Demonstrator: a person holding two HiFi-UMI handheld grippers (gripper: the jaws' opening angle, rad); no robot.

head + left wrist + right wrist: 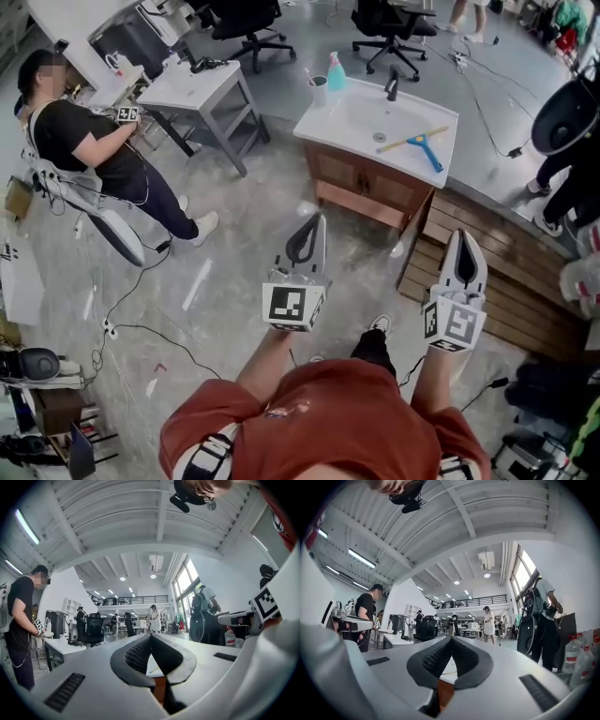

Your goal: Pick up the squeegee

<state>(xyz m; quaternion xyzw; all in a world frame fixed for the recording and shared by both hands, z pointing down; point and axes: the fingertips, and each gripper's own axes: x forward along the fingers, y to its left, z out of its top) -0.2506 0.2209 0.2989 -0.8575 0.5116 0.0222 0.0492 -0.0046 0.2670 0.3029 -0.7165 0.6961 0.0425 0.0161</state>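
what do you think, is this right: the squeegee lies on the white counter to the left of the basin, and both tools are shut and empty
Not quite. In the head view the squeegee lies on the white counter to the right of the basin, not the left. The rest holds: the left tool and the right tool are shut and empty, as their own views show.

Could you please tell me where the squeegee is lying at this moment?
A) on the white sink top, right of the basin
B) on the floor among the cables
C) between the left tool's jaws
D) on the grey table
A: in the head view the squeegee lies flat on the white sink top, to the right of the basin and the faucet.
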